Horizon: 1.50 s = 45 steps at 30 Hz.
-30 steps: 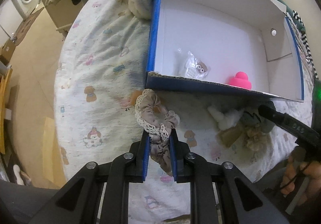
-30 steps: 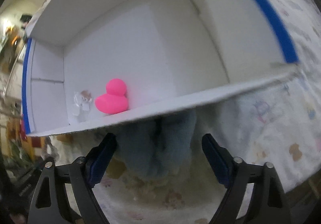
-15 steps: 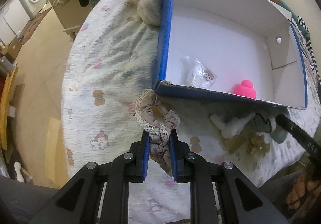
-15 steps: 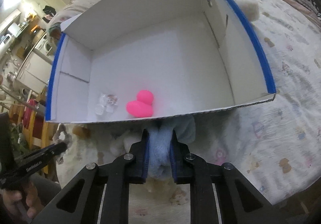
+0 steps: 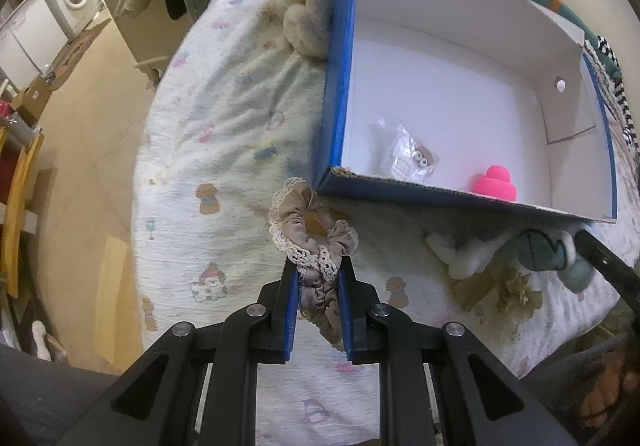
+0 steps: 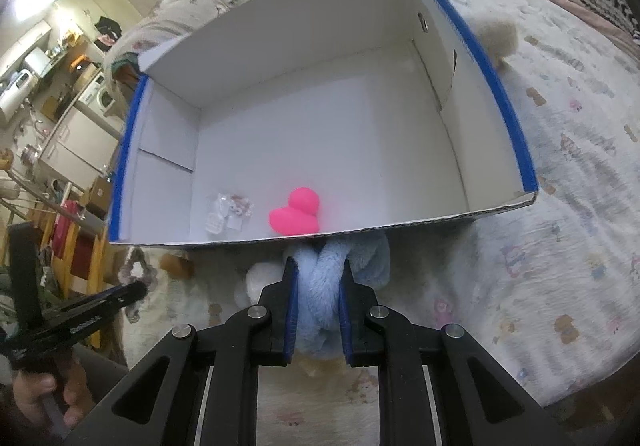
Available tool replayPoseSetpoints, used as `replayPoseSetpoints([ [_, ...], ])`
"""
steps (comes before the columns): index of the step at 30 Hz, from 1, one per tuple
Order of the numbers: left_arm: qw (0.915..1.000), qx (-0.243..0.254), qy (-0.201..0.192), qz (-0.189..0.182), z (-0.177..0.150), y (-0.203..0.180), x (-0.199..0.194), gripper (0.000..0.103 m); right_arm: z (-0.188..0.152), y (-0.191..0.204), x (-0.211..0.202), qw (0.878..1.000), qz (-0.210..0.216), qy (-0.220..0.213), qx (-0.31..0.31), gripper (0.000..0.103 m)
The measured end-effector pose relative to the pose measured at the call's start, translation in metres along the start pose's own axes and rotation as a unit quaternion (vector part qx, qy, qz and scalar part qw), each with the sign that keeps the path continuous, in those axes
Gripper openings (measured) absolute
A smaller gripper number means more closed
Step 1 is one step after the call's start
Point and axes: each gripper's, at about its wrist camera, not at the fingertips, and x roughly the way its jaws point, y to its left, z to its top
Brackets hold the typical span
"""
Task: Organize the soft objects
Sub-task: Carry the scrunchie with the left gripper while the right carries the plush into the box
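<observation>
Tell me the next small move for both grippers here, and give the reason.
Probably lift both and carry them forward over the near wall of the white cardboard box with blue edges. The left gripper is shut on the beige lace-trimmed fabric scrunchie, the right gripper on the fluffy light-blue scrunchie, and both items are outside the box, just short of that wall.
</observation>
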Motion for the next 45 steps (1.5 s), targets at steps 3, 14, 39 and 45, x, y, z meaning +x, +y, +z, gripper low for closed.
replayPoseSetpoints([
  [3, 0.9998, -0.003, -0.018, -0.002, -0.003, 0.002, -0.017, 0.016, -0.002, 0.004, -0.018, 1.000, 0.014, -0.015, -0.005, 0.018],
  [14, 0.9951, 0.001, -0.098, -0.014, 0.008, -0.005, -0.078, 0.016, 0.007, 0.026, -0.082, 0.991, 0.100, -0.082, -0.024, 0.018],
  [39, 0.9925, 0.055, -0.108, -0.017, 0.090, -0.056, -0.052, 0.016, 0.087, 0.013, -0.047, 0.985, 0.115, -0.126, 0.024, 0.019],
  [45, 0.9936, 0.063, -0.089, -0.029, 0.098, -0.071, -0.026, 0.016, 0.088, 0.003, -0.025, 0.988, 0.102, -0.110, 0.038, 0.019],
])
